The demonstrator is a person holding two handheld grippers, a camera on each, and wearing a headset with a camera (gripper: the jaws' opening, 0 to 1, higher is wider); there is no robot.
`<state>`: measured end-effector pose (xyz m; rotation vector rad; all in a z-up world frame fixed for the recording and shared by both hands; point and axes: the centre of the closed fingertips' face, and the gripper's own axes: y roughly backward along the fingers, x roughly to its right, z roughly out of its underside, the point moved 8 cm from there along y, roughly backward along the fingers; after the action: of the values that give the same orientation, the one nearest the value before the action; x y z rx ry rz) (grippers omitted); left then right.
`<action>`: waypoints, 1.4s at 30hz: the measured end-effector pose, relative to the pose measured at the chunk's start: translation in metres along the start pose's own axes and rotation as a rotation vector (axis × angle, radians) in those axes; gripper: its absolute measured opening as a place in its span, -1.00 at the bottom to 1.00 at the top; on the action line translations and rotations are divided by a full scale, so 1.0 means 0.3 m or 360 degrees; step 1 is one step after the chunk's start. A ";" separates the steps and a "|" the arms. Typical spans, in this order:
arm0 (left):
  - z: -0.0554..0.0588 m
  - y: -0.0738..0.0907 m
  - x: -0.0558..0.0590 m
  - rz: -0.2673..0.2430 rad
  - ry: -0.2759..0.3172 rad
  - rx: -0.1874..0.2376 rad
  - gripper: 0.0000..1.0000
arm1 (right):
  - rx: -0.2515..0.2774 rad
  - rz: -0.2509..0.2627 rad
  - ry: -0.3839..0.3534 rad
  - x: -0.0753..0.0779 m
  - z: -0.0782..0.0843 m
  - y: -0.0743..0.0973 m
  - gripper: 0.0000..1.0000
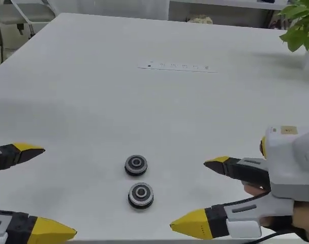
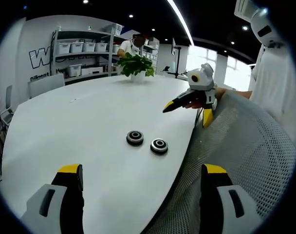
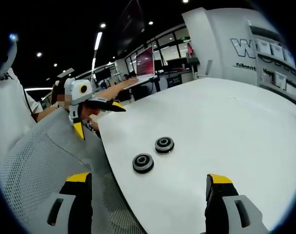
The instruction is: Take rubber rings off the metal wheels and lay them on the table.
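Two metal wheels with black rubber rings lie flat near the table's front edge, the far wheel (image 1: 136,165) just behind the near wheel (image 1: 141,195). My left gripper (image 1: 49,190) stands open to their left and my right gripper (image 1: 191,193) open to their right, both empty and well apart from the wheels. In the left gripper view the far wheel (image 2: 135,138) and near wheel (image 2: 158,146) lie ahead of the open left gripper (image 2: 141,169), with the right gripper (image 2: 185,116) beyond. The right gripper view shows the far wheel (image 3: 164,145) and near wheel (image 3: 143,163) ahead of its open right gripper (image 3: 148,178).
The white table (image 1: 93,101) stretches wide behind the wheels. A flat socket strip (image 1: 177,66) lies at mid-table. A green plant (image 1: 301,25) stands at the back right. A mesh chair back (image 2: 235,161) sits against the front edge.
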<state>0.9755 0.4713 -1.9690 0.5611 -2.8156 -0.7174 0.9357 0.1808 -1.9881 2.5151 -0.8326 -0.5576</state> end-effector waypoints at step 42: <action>0.017 -0.008 -0.011 0.0082 0.0074 0.0062 0.95 | 0.0184 -0.0079 -0.0070 0.012 -0.035 0.006 0.74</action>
<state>0.9778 0.4728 -1.9748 0.5030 -2.7950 -0.6332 0.9427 0.1801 -1.9794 2.6436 -0.8422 -0.5992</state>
